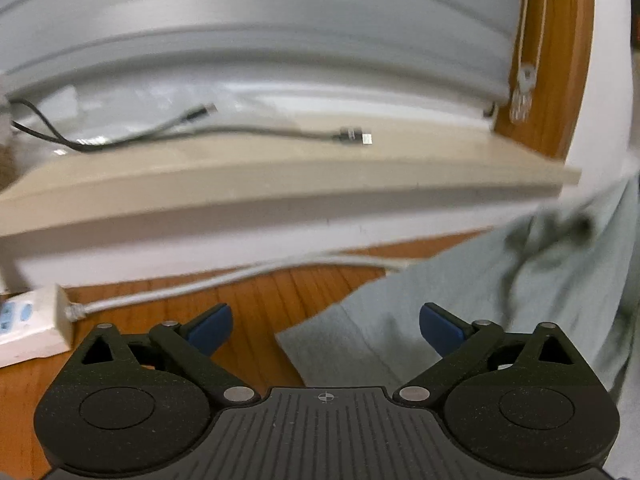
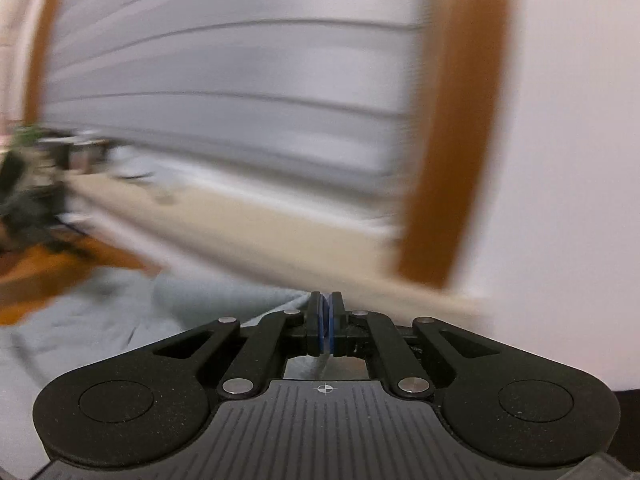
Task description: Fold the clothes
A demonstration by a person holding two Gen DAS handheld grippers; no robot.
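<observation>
A pale grey-green garment [image 1: 460,304] lies on the wooden table, spreading to the right in the left wrist view, with a dark print near its far right. My left gripper [image 1: 326,326] is open and empty, its blue pads above the garment's near left corner. In the right wrist view, which is blurred, my right gripper [image 2: 326,326] is shut on a fold of the same garment [image 2: 120,312], which trails down and to the left.
A white power strip [image 1: 28,328] with its cable lies at the left on the wooden table [image 1: 248,296]. A beige ledge [image 1: 280,176] behind holds dark cables [image 1: 120,140]. A wooden frame post [image 1: 560,60] stands at the right. Dark clutter [image 2: 32,196] sits at the far left.
</observation>
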